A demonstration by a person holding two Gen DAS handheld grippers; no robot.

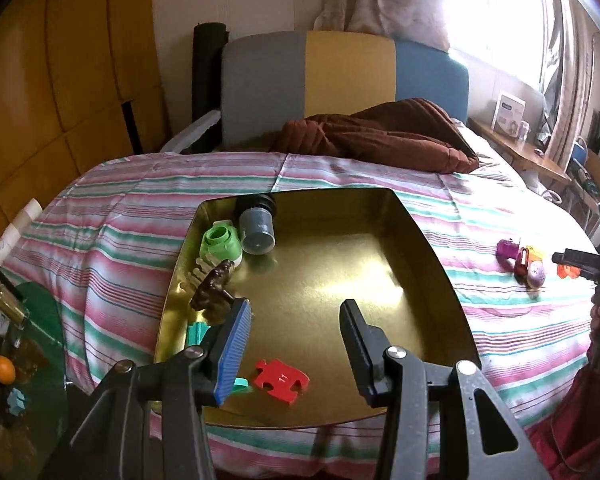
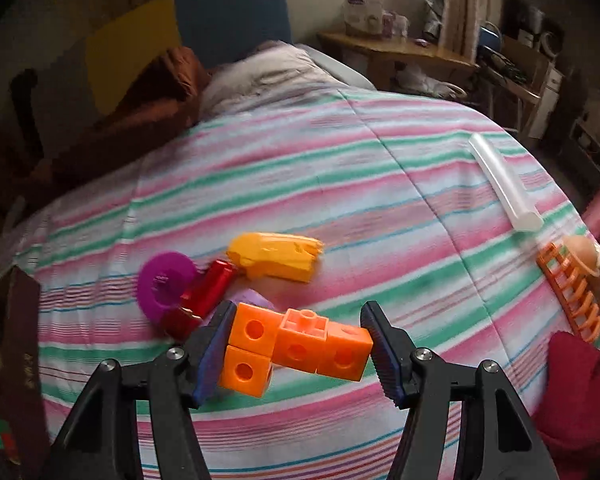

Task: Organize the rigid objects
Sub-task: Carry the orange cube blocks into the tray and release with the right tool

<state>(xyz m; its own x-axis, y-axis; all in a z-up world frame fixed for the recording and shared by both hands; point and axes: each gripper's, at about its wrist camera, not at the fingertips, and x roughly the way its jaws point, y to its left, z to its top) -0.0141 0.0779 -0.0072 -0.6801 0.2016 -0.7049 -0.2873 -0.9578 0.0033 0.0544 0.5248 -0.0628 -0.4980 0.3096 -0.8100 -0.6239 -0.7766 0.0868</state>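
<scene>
Four linked orange cubes (image 2: 296, 350) between right tool (image 2: 300, 344) fingers, bare bedspread (image 2: 340, 184) beyond.

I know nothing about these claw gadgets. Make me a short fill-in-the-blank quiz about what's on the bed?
1. The red puzzle piece lies inside the ____ tray.
2. The right claw brackets a cluster of ____ cubes.
3. The left claw hovers with nothing between its fingers, so it is ____.

Missing words: gold; orange; open
</scene>
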